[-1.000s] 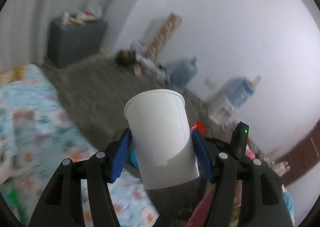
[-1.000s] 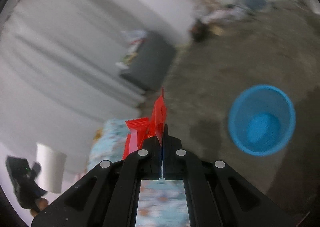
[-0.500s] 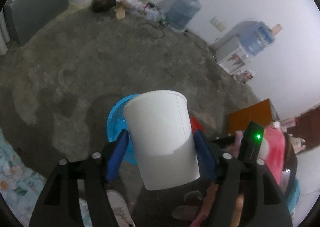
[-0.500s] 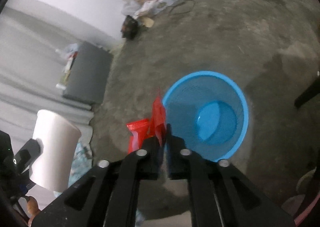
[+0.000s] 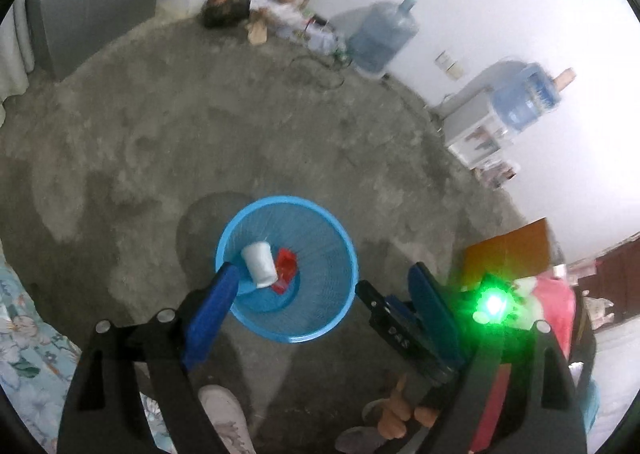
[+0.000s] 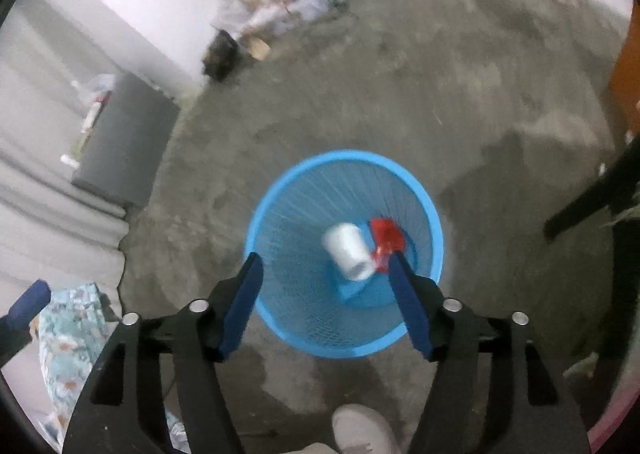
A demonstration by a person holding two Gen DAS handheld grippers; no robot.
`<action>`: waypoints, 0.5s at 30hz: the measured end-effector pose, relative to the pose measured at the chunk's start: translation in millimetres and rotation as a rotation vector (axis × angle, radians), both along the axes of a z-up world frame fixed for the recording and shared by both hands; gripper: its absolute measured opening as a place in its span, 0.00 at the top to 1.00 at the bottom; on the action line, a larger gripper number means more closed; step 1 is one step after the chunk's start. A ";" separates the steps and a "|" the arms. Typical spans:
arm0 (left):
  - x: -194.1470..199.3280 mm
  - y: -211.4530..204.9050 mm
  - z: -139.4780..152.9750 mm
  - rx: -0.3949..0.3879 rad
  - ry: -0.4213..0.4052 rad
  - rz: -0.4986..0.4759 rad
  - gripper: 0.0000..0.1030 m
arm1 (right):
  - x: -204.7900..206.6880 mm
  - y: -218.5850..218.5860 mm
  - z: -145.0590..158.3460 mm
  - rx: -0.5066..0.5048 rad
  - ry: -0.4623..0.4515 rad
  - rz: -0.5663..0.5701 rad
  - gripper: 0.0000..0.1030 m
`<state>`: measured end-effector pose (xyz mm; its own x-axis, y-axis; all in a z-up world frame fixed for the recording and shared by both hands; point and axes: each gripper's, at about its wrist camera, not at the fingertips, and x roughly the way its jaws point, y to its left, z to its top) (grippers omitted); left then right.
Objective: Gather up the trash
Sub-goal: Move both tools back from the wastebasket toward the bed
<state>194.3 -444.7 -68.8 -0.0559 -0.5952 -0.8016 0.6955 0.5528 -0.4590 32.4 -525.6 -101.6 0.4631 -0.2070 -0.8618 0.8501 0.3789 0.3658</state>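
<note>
Both tongs, left [image 5: 324, 286] and right [image 6: 323, 266], have just been opening and hang wide, nothing between them; cup [image 6: 348, 252] and wrapper [image 6: 386, 236] lie in the bin [image 6: 276, 197]. Lift clear without knocking its rim.

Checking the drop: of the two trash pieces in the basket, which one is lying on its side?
The white cup, tipped over beside the flat red wrapper at the basket's bottom.
</note>
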 end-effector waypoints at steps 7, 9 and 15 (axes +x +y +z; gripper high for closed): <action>-2.0 69.0 53.4 -0.135 -0.040 0.039 0.12 | 3.0 40.1 67.6 -0.219 -0.059 0.058 0.13; -5.3 93.8 69.4 -0.159 -0.068 0.039 0.07 | 3.8 55.8 91.6 -0.287 -0.069 0.079 0.09; -18.6 171.7 106.8 -0.196 -0.142 0.077 0.06 | 5.1 99.0 146.3 -0.467 -0.083 0.125 0.08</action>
